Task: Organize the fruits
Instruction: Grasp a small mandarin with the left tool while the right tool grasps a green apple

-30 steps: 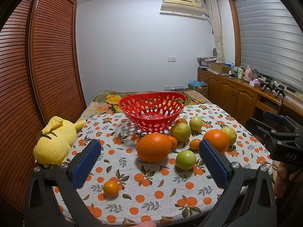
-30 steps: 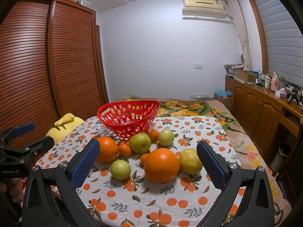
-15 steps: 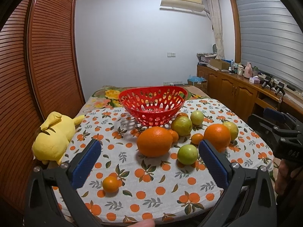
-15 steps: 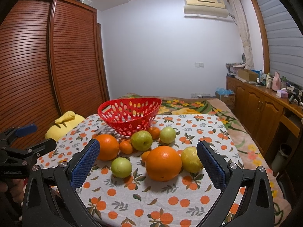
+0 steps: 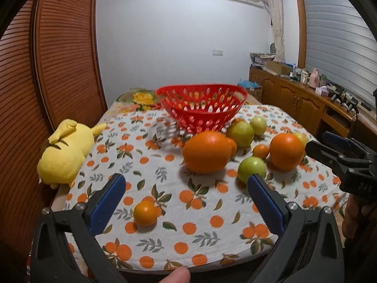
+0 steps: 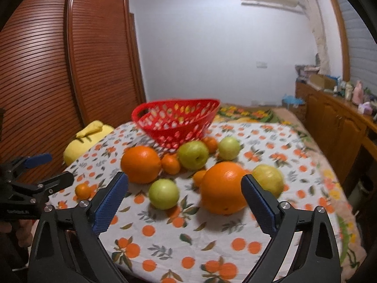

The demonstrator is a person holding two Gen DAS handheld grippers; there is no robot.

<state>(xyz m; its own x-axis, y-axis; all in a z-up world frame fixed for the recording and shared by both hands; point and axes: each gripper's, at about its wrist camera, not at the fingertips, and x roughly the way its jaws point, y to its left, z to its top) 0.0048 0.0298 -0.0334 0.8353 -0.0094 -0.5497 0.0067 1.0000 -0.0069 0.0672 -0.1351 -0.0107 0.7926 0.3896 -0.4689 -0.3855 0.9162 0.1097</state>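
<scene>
An empty red basket (image 5: pixel 202 108) (image 6: pixel 176 122) stands at the far side of the table. In front of it lie two large oranges (image 5: pixel 207 152) (image 6: pixel 222 187), several green apples (image 5: pixel 252 169) (image 6: pixel 163 193), small tangerines and a yellow-green pear (image 6: pixel 268 180). A lone tangerine (image 5: pixel 145 213) lies between my left gripper's fingers. My left gripper (image 5: pixel 185 192) is open and empty over the near table edge. My right gripper (image 6: pixel 183 188) is open and empty, with the green apple and a large orange ahead between its fingers.
A yellow plush toy (image 5: pixel 66 151) lies at the table's left edge. The tablecloth (image 5: pixel 165 188) has an orange print. A wooden wardrobe (image 5: pixel 47 70) stands left, a wooden sideboard (image 5: pixel 306 103) right. The right gripper shows in the left wrist view (image 5: pixel 341 162).
Both grippers have moved forward and lower toward the fruit; the fruit looks larger and nearer. Both stay open. Nothing on the table has moved.
</scene>
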